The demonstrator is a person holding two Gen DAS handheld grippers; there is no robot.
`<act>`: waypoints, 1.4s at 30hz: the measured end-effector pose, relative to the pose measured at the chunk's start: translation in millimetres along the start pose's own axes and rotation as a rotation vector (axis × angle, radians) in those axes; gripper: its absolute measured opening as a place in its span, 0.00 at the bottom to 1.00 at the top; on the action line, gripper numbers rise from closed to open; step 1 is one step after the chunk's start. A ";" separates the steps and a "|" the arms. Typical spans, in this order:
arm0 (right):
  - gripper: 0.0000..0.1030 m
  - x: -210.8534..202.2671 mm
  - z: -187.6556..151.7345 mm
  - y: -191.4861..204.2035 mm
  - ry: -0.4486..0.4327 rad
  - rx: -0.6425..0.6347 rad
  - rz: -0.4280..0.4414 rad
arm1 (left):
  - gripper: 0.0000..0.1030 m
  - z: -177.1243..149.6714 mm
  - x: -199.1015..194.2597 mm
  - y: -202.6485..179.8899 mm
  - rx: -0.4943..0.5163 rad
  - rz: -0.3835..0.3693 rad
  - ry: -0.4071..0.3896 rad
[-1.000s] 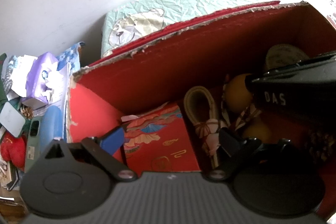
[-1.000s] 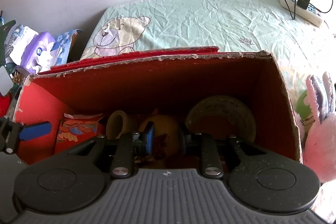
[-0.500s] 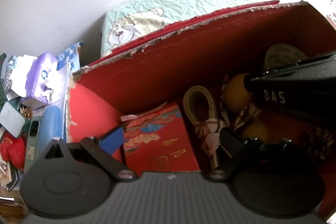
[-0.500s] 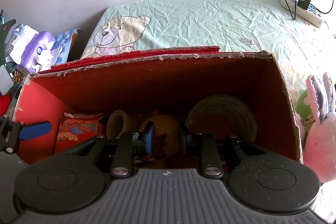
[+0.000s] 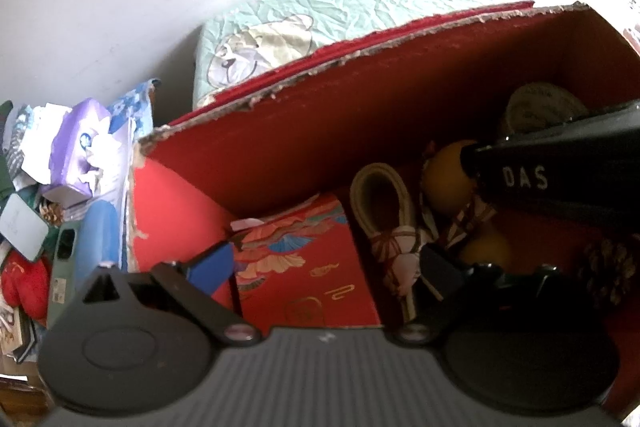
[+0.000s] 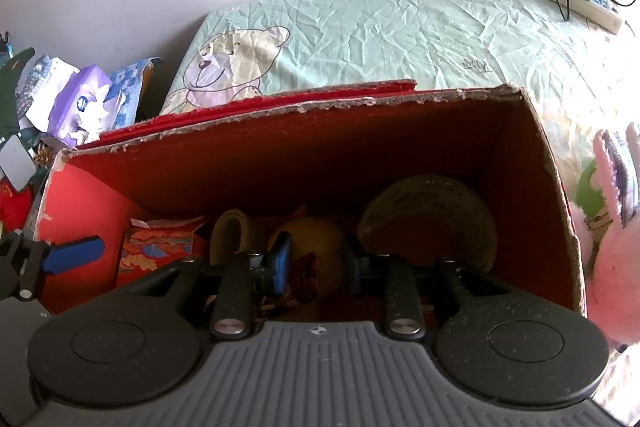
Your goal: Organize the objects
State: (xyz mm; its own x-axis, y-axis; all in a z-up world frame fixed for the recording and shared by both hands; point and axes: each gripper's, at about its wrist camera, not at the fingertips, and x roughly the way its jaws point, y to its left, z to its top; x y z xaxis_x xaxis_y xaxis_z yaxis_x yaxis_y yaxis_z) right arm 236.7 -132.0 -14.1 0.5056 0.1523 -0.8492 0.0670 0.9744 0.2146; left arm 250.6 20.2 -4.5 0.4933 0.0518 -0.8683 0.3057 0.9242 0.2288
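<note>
Both grippers sit inside red box [image 6: 552, 187]: right gripper [image 6: 316, 263] fingers just parting off yellow ball [image 6: 316, 239] (lift out straight); left gripper [image 5: 324, 263] agape, empty.

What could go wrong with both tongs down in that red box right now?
1. The right tongs have just been opening around the yellow round gourd; it may roll once freed.
2. Its red-and-white striped ribbon lies beside the tong arm and could snag on withdrawal.
3. The left tongs straddle the red patterned gift box, close to the torn red cardboard box; lifting may catch it.
</note>
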 end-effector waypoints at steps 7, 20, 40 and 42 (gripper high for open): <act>0.31 -10.1 -0.4 -0.2 -0.027 -0.028 0.004 | 0.96 0.6 -8.3 -2.8 -0.026 0.010 -0.014; 0.47 -57.9 -7.1 -9.5 -0.137 -0.046 -0.002 | 0.96 -15.8 -29.8 1.6 -0.133 0.001 -0.071; 0.47 -115.9 -54.1 6.0 -0.217 -0.130 -0.010 | 0.99 -47.4 -112.1 -8.0 -0.248 0.050 -0.148; 0.47 -120.5 -59.7 6.0 -0.216 -0.129 -0.012 | 0.99 -52.7 -117.1 -8.5 -0.253 0.027 -0.143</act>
State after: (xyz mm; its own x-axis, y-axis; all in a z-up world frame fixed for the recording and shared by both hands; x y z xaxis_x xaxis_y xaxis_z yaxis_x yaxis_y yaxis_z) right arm 124.8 -134.6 60.7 0.6786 0.1148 -0.7255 -0.0293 0.9911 0.1295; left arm 147.3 26.2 72.0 0.6139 0.0407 -0.7883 0.0871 0.9891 0.1189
